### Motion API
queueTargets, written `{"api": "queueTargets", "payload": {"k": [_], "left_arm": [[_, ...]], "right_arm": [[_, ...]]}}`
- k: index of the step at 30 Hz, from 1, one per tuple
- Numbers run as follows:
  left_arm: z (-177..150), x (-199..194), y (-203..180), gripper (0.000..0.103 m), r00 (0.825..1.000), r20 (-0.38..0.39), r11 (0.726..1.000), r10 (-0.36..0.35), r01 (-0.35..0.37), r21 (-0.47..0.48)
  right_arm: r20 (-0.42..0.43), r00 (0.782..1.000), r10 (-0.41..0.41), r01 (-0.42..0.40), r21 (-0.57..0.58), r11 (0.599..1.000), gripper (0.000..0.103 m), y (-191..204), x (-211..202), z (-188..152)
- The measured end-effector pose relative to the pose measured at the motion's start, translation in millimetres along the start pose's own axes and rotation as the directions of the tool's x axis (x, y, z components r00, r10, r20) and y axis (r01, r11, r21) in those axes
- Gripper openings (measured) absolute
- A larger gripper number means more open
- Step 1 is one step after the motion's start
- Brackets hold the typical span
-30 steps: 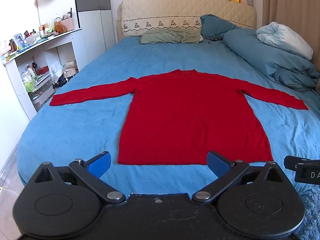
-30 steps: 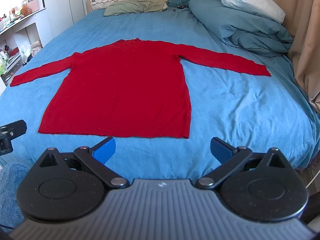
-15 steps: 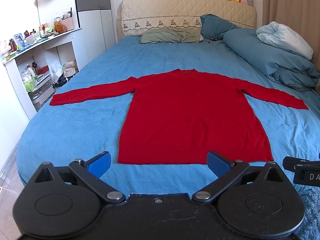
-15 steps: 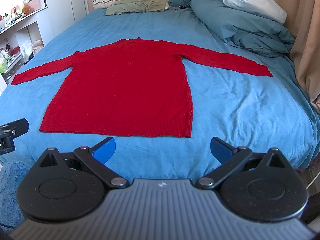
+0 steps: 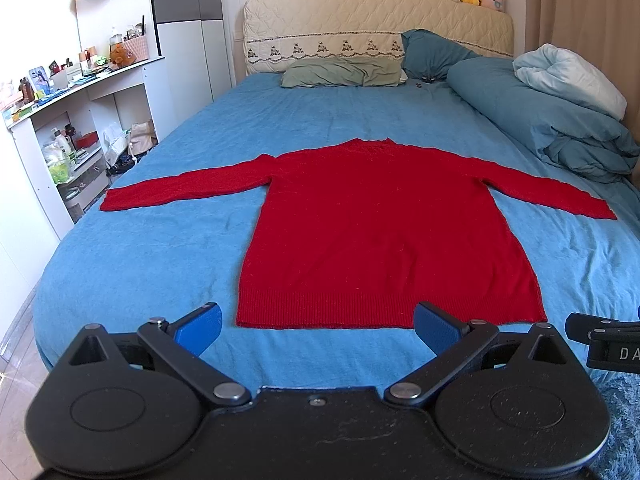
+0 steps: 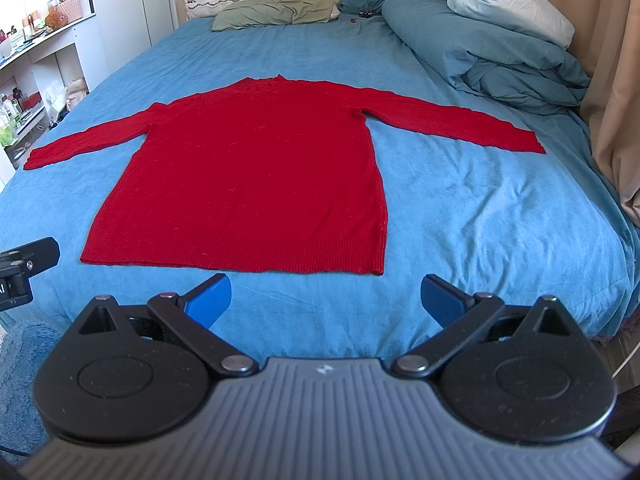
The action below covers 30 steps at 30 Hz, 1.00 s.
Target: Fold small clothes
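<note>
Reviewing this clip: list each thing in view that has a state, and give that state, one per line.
red sweater: spread flat on the bed, sleeves out to both sides, unfolded, not held.
left gripper: open, holding nothing, short of the hem.
right gripper: open, holding nothing, short of the hem.
blue duvet: bunched up along the bed's right side.
green pillow: lying flat by the headboard.

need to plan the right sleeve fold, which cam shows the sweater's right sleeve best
The right wrist view. There the right sleeve lies well inside the frame, flat and straight from shoulder to cuff on the blue bedsheet. The left wrist view also shows the sleeve whole, but pushed toward the frame's right edge, where the fisheye distorts more.
</note>
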State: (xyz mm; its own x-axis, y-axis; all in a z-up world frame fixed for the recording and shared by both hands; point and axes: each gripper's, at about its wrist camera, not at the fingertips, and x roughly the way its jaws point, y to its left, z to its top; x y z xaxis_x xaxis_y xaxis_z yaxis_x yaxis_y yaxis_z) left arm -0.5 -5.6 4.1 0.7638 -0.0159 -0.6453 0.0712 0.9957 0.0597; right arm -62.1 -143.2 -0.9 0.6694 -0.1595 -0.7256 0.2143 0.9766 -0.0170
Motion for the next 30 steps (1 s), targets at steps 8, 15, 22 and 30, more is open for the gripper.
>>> {"api": "queueTargets", "payload": {"k": [8, 15, 22, 30], "left_arm": [[-0.5, -0.9, 0.5, 0.103, 1.000, 0.001, 1.000, 0.003, -0.003, -0.005], [-0.9, -1.9, -0.7, 0.103, 1.000, 0.001, 1.000, 0.003, -0.003, -0.006], [-0.7, -2.2, -0.1, 0.103, 1.000, 0.000, 1.000, 0.001, -0.001, -0.009], [-0.4, -1.6, 1.0, 0.103, 1.000, -0.006, 1.000, 0.003, -0.003, -0.016]], "right_arm": [[0.002, 1.000, 0.001, -0.001, -0.001, 1.000, 0.103, 0.2, 0.2, -0.2], [0.001, 1.000, 0.003, -0.003, -0.003, 1.000, 0.103, 0.4, 0.8, 0.4], [0.005, 1.000, 0.005, -0.004, -0.007, 1.000, 0.103, 3.1, 0.4, 1.4], [0.007, 1.000, 0.004, -0.004, -0.012, 1.000, 0.103, 4.9, 0.2, 2.2]]}}
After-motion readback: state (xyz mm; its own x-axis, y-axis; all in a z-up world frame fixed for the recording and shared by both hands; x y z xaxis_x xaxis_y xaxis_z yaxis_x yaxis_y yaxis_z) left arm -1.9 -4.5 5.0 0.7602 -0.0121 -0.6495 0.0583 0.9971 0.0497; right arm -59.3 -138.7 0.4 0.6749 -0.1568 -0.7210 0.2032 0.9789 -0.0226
